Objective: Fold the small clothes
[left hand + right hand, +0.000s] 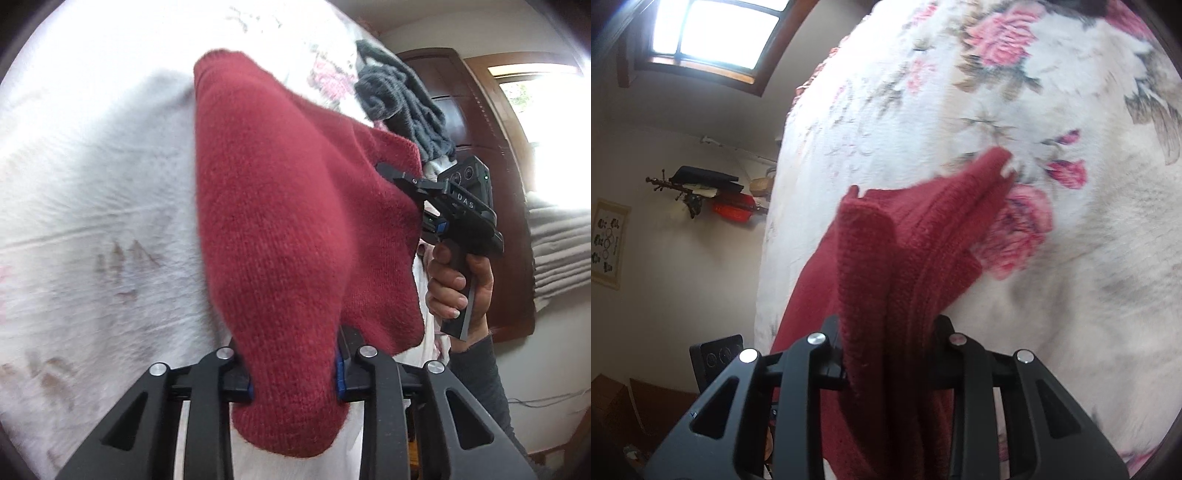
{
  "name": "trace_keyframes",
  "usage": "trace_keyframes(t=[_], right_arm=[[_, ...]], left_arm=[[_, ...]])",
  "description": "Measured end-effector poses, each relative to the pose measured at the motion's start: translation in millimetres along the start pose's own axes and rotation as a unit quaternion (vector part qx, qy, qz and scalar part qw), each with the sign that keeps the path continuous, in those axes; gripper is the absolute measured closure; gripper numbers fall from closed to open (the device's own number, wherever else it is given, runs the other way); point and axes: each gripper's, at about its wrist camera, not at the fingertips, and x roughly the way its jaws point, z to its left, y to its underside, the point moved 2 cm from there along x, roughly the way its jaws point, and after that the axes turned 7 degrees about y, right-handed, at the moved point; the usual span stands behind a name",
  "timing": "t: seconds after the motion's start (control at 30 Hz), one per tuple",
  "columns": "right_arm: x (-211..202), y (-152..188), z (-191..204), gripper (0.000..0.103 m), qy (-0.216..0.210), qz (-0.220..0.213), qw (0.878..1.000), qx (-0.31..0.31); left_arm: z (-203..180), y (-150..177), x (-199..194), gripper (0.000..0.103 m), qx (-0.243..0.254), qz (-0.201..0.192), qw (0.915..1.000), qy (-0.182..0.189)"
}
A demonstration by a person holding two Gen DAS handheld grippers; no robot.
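The left gripper has its black fingers pinching a thick bunch of the dark red knitted garment, and the right gripper pinches another gathered edge of the same garment between its fingers — both pairs closed on cloth. The garment hangs stretched between the two, lifted above the white plush floral bedspread, its far end drooping near a pink rose print. In the left wrist view a hand grips the right gripper's handle. Beyond lies a crumpled dark grey knitted garment on the bed — a dark wooden headboard stands behind it.
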Motion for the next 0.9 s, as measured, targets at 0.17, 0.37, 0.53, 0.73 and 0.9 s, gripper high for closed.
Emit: trace_keyframes(t=[0.17, 0.37, 0.53, 0.73, 0.9], right_arm=[[0, 17, 40, 0.076, -0.025, 0.002, 1.000, -0.017], [30, 62, 85, 0.076, -0.060, 0.025, 0.997, -0.035], [78, 113, 99, 0.077, -0.066, 0.066, 0.995, -0.033], [127, 151, 73, 0.070, -0.031, 0.118, 0.992, -0.012], [91, 145, 60, 0.045, 0.009, 0.066, 0.998, 0.007]], left_arm=[[-9, 30, -46, 0.074, 0.013, -0.022, 0.9997, -0.008], [12, 89, -102, 0.074, -0.005, -0.049, 0.9986, -0.016], [57, 145, -124, 0.074, -0.036, -0.052, 0.9973, -0.035], [121, 181, -108, 0.064, -0.096, -0.040, 0.9933, -0.051], [121, 192, -128, 0.044, -0.113, -0.082, 0.9861, -0.090]])
